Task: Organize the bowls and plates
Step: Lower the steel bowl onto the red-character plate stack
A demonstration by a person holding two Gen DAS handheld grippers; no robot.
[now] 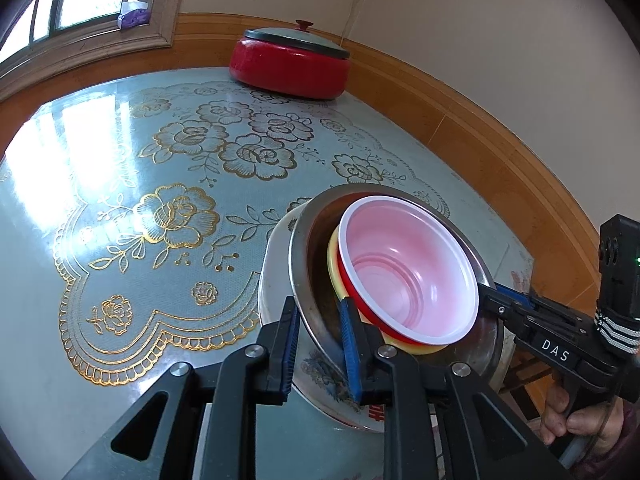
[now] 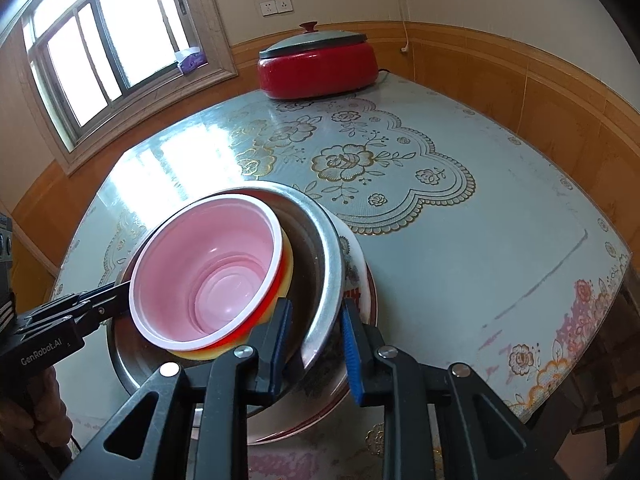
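Left gripper (image 1: pixel 320 344) clamped on the steel bowl (image 1: pixel 308 280) rim; right gripper (image 2: pixel 314 346) clamped on the same rim, opposite side. One stack on the table (image 1: pixel 120 240): white bowl (image 2: pixel 208 272) with a red outside, in one yellow bowl (image 2: pixel 287 264), in the steel bowl, on one flowered plate (image 2: pixel 356 272) with red characters, unreadable. "DAS" and "GenRobot.AI" printed on the gripper bodies. One red pot (image 1: pixel 288 68), lidded, far back.

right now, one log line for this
stack: red bowl in steel bowl | left gripper: shut on steel bowl | right gripper: shut on steel bowl
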